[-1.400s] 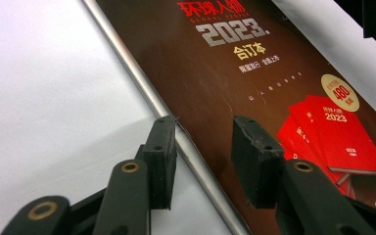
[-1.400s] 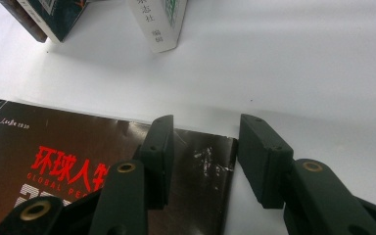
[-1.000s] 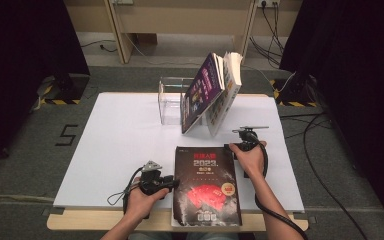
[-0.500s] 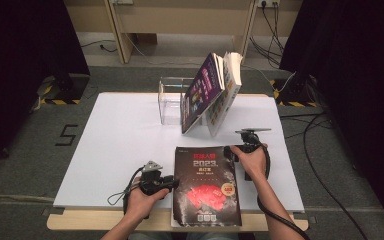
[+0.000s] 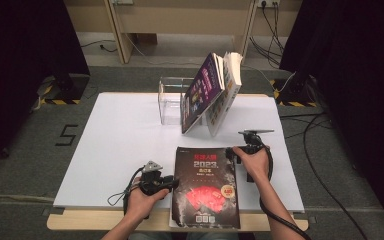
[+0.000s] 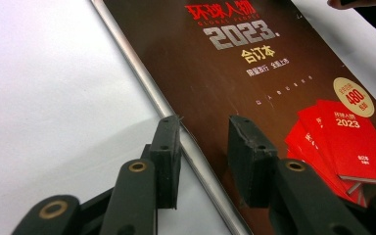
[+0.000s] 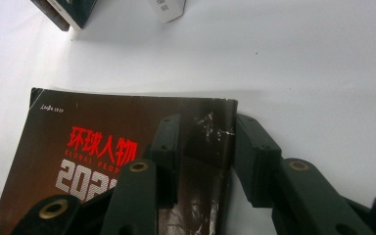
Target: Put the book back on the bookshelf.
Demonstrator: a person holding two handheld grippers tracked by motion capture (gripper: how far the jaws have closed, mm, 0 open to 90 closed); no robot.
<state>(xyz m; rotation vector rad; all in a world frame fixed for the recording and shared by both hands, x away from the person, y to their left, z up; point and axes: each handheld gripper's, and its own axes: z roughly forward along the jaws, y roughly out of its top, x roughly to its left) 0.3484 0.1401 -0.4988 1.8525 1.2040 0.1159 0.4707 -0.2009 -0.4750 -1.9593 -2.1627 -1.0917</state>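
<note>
White worktop (image 5: pixel 115 150) carries the dark book (image 5: pixel 206 187) flat at its near edge, not yet lifted toward the clear stand (image 5: pixel 170 100) holding two leaning books (image 5: pixel 210 92). We see both claws gaping astride its edges, the left claw (image 6: pixel 203 142) at the spine, the right claw (image 7: pixel 205 142), just closing, at a scuffed corner. Red lettering marks the glossy cover.

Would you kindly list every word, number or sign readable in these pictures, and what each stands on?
"环球人物", red title: cover of the dark book.
"GLOBAL PEOPLE", beneath it, faint.
"2023", large silver digits: same cover.
"合订本", yellow, below the digits.
"480": yellow round badge on that cover; its other characters are too small.
"2023": red books pictured on the cover.
"5": floor left of the table.
Covers of the leaning books: too blurred.
</note>
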